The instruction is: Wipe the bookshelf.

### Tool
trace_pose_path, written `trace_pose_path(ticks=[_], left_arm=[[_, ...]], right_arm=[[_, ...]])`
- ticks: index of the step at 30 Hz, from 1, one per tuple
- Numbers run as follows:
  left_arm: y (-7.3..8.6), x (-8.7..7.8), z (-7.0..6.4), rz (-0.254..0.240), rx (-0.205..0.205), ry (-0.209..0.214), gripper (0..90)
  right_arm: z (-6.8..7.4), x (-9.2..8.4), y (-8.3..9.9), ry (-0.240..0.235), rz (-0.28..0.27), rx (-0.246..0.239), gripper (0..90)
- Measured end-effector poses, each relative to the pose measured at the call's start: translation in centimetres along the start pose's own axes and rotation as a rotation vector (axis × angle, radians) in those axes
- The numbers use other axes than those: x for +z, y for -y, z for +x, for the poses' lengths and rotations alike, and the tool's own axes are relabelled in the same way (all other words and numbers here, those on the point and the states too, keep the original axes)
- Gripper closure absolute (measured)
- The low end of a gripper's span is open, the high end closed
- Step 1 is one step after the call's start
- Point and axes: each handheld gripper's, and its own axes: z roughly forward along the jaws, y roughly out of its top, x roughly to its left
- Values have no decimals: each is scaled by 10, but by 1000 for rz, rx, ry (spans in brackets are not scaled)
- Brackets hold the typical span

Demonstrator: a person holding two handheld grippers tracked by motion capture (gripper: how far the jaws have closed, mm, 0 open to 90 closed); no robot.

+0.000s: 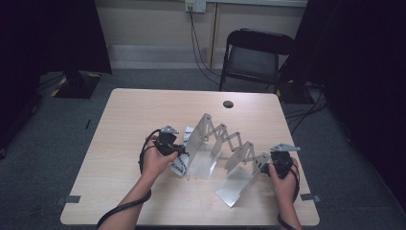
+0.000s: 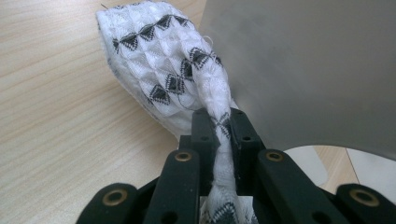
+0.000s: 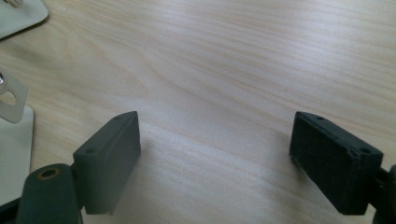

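Observation:
A white cloth with a black diamond pattern (image 2: pixel 163 60) lies on the wooden table beside a grey metal end plate (image 2: pixel 317 65). My left gripper (image 2: pixel 223 123) is shut on a bunched fold of that cloth, just in front of the plate. In the high view the left gripper (image 1: pixel 178 152) sits by the left plate of a metal expanding rack (image 1: pixel 225 148), with the cloth (image 1: pixel 178 166) below it. My right gripper (image 3: pixel 215 154) stands open over bare table, nothing between its jaws. In the high view the right gripper (image 1: pixel 277 163) is at the rack's right end.
The rack stretches diagonally across the table's middle on scissor links. A cable hole (image 1: pixel 228 104) sits near the table's far edge. A black folding chair (image 1: pixel 256 55) stands behind the table. Dark curtains flank both sides.

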Motion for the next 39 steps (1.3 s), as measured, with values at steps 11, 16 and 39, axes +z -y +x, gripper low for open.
trace_pose_path(ticks=[11, 16, 39], left_arm=[[15, 10, 8, 25, -25, -30, 827], [15, 9, 9, 35, -26, -25, 827], [-60, -51, -16, -50, 33, 0, 824]], right_arm=[[0, 0, 0, 0, 0, -2, 158], [0, 0, 0, -1, -1, -5, 159], [2, 0, 0, -1, 0, -2, 157]])
